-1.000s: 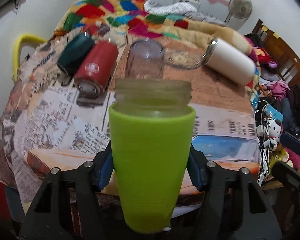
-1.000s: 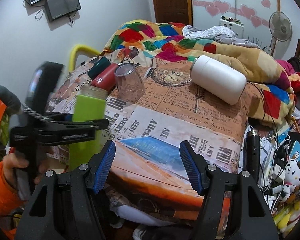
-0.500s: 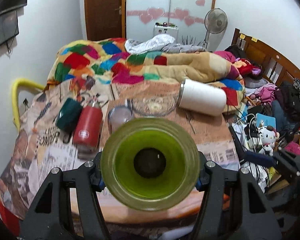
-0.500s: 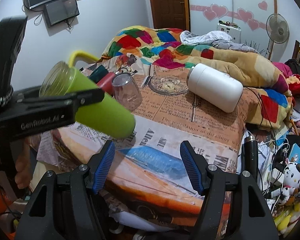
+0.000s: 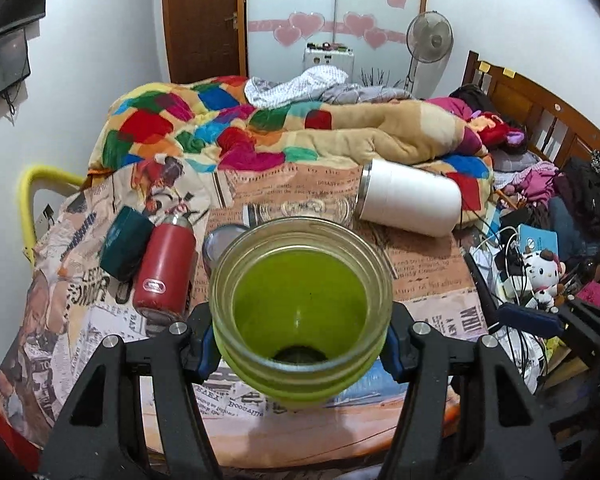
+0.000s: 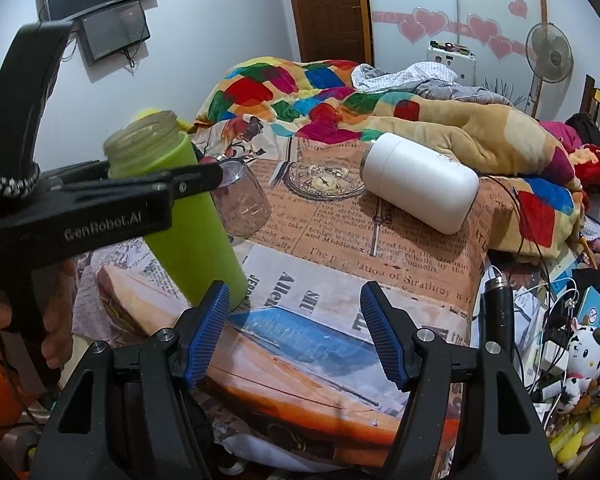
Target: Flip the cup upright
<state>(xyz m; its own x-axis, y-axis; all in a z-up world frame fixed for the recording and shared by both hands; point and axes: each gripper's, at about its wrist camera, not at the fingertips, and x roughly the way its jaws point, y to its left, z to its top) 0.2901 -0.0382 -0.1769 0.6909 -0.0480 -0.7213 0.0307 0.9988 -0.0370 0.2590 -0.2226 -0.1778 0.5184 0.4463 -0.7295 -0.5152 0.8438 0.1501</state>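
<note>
the left gripper (image 5: 300,354), clamped on the green cup (image 5: 300,308) between its fingers, has tipped it nearly upright, mouth up; setting down remains. the right gripper (image 6: 296,334) hangs wide open, holding nothing.

On the newspaper-print tabletop (image 6: 380,256): white flask (image 6: 418,182) lying on its side, clear glass (image 6: 242,204) inverted, red bottle (image 5: 164,264) beside dark green can (image 5: 126,242); patchwork quilt (image 6: 300,96) behind.
</note>
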